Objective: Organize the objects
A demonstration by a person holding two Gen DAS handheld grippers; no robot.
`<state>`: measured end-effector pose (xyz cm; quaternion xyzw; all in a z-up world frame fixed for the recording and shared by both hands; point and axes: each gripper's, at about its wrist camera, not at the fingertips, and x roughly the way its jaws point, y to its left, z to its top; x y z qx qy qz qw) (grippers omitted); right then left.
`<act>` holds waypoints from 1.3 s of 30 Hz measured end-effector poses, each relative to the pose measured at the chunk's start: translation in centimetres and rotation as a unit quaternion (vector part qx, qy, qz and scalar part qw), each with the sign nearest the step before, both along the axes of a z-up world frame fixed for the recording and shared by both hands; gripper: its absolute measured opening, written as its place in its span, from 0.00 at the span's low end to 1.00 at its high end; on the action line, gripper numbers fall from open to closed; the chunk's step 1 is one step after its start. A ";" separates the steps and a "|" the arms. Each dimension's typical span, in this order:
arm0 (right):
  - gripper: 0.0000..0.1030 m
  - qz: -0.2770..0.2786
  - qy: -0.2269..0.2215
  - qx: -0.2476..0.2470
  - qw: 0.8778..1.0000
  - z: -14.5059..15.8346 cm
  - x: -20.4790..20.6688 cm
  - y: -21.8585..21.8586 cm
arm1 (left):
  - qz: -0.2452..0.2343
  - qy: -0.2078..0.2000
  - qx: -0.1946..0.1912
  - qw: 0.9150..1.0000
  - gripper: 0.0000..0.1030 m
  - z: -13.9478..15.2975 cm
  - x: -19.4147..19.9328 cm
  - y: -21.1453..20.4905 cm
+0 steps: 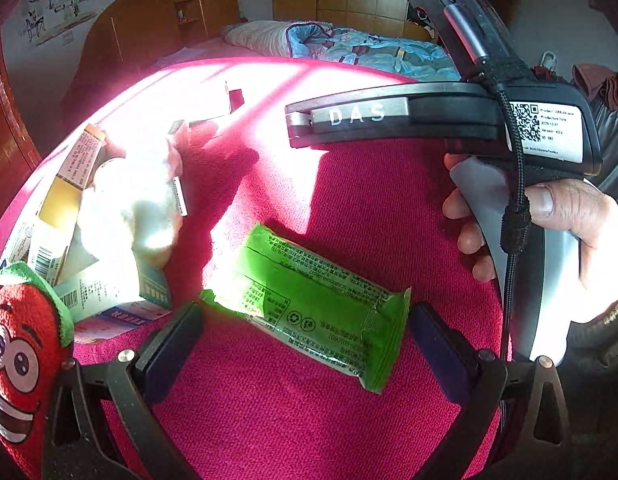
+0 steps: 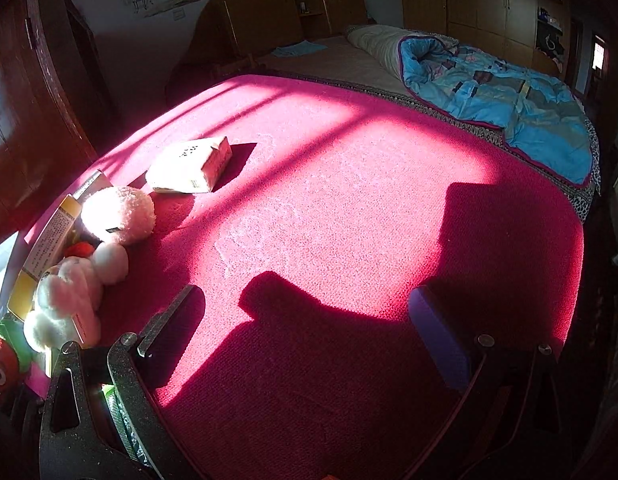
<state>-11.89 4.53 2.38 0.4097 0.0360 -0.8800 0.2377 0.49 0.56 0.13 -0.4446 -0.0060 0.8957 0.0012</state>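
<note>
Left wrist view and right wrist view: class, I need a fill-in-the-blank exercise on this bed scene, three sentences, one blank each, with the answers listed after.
1. The snack packet lying between the open left tongs is ____ in colour.
2. The blanket under the open right tongs is ____.
3. The strawberry toy has a smiling ____ on it.

Missing words: green; pink; face

Count of things on the red bed cover

One green snack packet, one white plush toy, one strawberry plush, one tissue pack, and several small boxes, their number unclear in the glare.
</note>
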 end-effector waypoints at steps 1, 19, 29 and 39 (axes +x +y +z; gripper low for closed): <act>1.00 0.000 0.000 -0.001 1.000 0.0 -0.1 0.0 | 0.000 -0.001 -0.002 1.000 1.00 0.0 0.0 0.0; 1.00 -0.001 -0.002 -0.017 1.000 0.2 -0.1 0.3 | -0.001 -0.001 -0.008 1.000 1.00 -0.1 -0.3 -0.1; 1.00 0.026 -0.018 -0.099 0.995 1.7 0.1 4.5 | -0.004 0.017 0.023 1.000 1.00 2.6 3.7 0.7; 1.00 0.221 0.019 -0.107 0.969 5.7 6.0 1.9 | 0.154 0.130 -0.005 0.979 1.00 9.6 14.9 -7.7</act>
